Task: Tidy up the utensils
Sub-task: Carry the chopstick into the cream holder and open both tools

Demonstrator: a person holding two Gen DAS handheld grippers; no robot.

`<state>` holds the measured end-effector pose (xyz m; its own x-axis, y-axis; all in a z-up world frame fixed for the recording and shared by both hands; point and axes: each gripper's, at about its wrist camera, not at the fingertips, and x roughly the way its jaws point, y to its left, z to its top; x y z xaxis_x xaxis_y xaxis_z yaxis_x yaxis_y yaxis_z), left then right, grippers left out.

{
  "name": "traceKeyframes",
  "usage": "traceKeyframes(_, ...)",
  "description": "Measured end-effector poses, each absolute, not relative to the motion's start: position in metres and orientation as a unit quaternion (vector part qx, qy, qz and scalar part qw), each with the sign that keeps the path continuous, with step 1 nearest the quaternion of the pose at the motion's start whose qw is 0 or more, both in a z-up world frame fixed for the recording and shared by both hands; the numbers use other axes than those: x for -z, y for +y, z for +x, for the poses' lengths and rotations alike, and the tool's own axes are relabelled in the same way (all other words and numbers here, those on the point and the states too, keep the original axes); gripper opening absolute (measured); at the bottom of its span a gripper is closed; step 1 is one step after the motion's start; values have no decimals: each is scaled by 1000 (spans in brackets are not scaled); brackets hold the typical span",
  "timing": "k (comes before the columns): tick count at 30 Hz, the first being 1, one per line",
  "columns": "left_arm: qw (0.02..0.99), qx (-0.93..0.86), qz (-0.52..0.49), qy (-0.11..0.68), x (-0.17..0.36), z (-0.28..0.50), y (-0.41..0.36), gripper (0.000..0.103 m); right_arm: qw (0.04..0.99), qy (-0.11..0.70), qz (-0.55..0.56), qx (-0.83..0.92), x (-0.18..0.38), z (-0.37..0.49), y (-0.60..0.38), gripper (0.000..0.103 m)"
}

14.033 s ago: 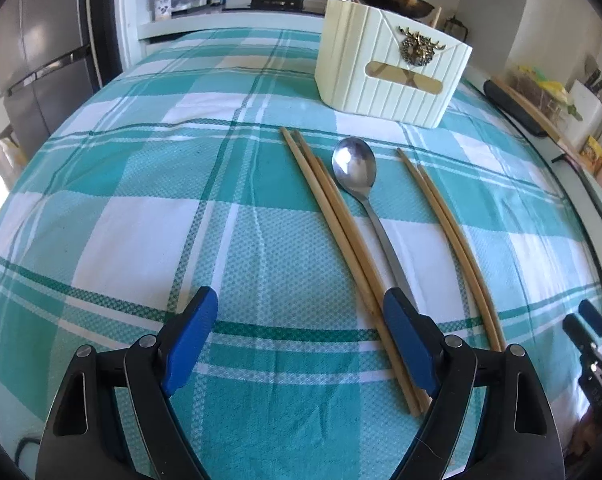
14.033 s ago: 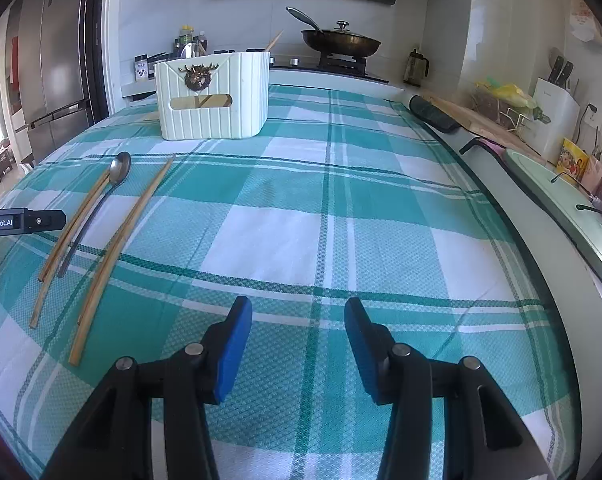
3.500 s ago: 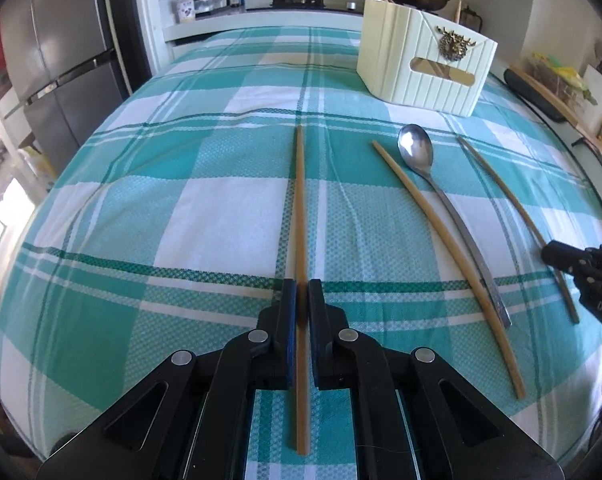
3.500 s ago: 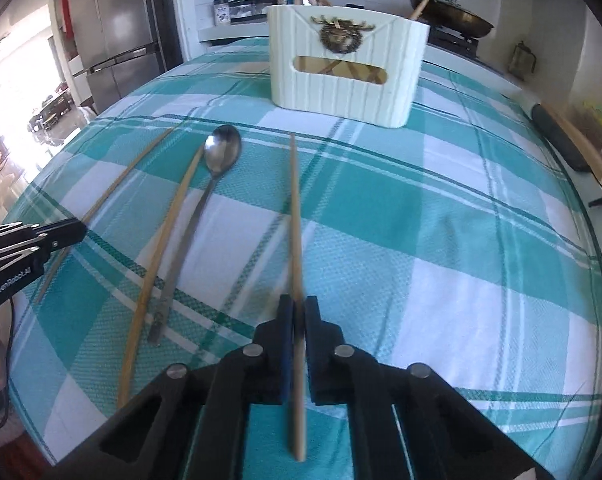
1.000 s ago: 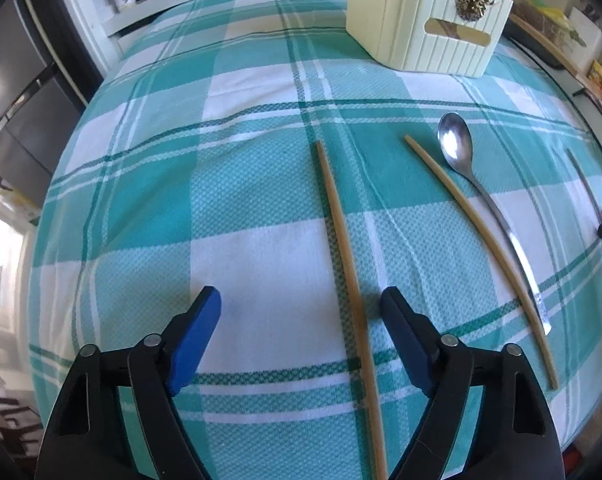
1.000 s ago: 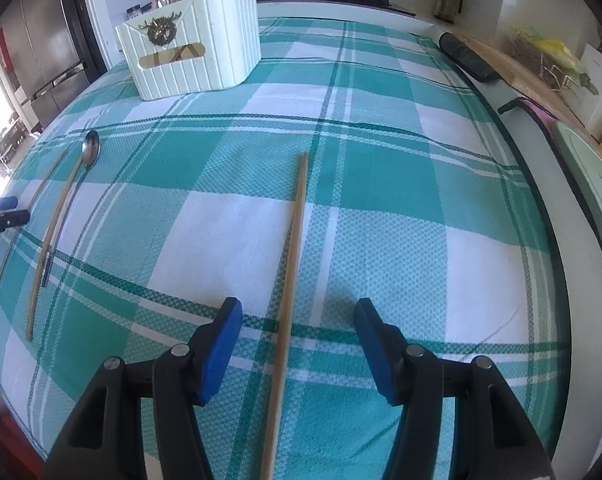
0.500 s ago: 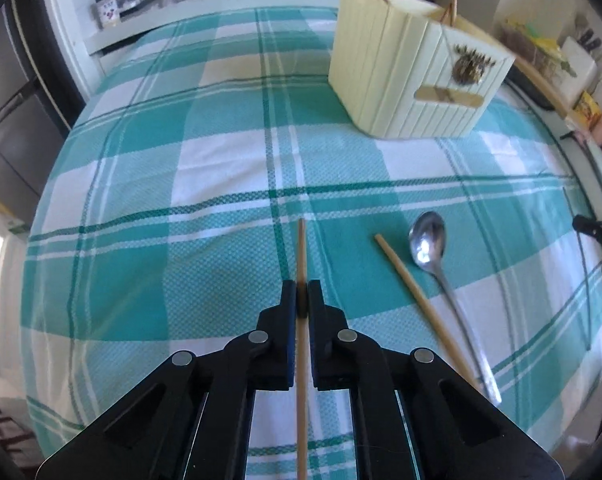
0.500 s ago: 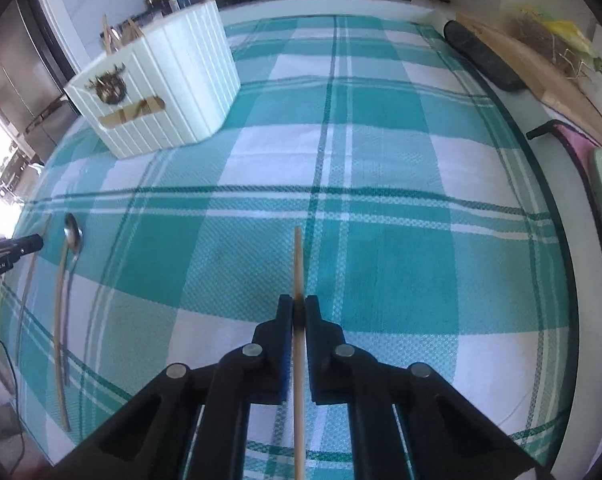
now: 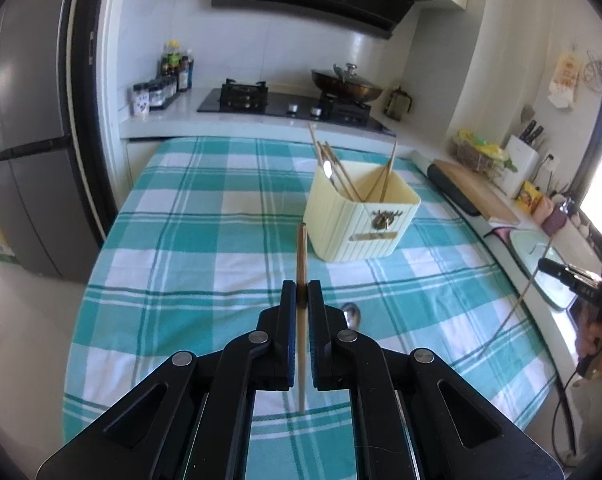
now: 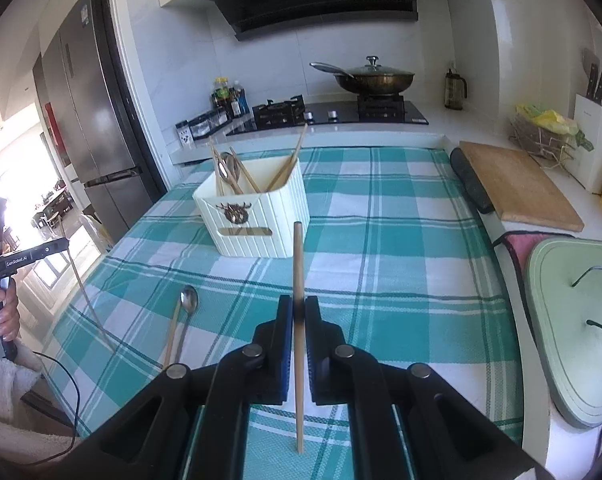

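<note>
1. Both my claws just snapped shut: left gripper [image 9: 302, 294] pinches one chopstick [image 9: 301, 256], right gripper [image 10: 298, 309] another chopstick [image 10: 297, 264].
2. Both sticks came up off the cloth; the holder [image 9: 361, 220], mid-frame, comes next.

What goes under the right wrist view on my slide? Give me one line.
Right tool shut on a chopstick, lifted over the checked cloth, with the cream holder ahead.

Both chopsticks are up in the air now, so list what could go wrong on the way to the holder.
1. Each hand-held gripper pinches one thin chopstick mid-length; either might pivot or slip.
2. The cream holder already bristles with leaning chopsticks; a new tip may snag on them.
3. A push on the holder's rim may tip it.
</note>
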<state>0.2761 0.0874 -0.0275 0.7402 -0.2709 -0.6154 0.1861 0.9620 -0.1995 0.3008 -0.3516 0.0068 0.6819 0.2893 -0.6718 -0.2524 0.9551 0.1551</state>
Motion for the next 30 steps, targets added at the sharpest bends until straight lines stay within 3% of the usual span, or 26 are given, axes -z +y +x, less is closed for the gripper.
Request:
traceKeyframes(10, 938, 130, -70, 312, 0, 285, 88, 4, 931, 328, 23, -156, -37, 321, -336, 6)
traceKeyframes(23, 965, 135, -64, 215, -94, 365, 47, 4, 959, 234, -23, -159, -119, 413, -303, 6)
traceKeyframes(27, 970, 123, -57, 204, -91, 406, 27, 4, 968, 187, -19, -168, -132, 436, -284, 6)
traceKeyframes(30, 963, 124, -57, 233, -73, 440, 14, 4, 960, 214, -24, -180, -121, 464, -267, 6)
